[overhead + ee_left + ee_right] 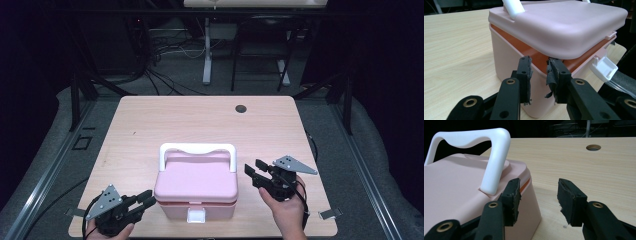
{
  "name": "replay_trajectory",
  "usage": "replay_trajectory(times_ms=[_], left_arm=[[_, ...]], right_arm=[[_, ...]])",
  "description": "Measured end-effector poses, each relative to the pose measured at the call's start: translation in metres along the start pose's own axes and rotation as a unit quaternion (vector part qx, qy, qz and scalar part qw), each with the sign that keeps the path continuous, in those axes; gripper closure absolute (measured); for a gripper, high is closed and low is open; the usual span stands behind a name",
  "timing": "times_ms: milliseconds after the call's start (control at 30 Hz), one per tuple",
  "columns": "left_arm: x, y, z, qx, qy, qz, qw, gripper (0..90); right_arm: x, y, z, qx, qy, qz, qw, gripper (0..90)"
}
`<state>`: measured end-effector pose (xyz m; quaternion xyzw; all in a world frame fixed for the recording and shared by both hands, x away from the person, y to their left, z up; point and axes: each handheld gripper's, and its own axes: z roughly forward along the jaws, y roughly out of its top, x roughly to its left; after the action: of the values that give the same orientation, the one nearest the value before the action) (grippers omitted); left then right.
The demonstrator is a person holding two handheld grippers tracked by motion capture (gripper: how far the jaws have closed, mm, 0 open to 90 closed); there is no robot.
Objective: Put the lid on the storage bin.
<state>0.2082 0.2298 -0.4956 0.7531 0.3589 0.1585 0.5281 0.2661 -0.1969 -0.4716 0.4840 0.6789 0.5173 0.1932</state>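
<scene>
- Right now the pink box sits at the near edge of the table, lid down, white handle up, white latch facing me.
- At its near left corner, my left gripper has its jaws apart, tips just under the lid's rim, gripping nothing.
- Just beside its right side, my right gripper is spread wide, holding nothing.

The high view looks down from the near side; both gripper views sit close, sharing the pink box.
</scene>
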Motion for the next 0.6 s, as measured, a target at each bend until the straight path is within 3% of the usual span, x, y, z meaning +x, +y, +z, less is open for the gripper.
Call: replay_trajectory(times_ms=[600], left_arm=[[0.0001, -0.0032, 0.0002, 0.010, 0.008, 0.005, 0.9999, 71.9]], right_arm=[[-0.0004, -0.0004, 0.0000, 0.000, -0.001, 0.002, 1.0000, 52.7]])
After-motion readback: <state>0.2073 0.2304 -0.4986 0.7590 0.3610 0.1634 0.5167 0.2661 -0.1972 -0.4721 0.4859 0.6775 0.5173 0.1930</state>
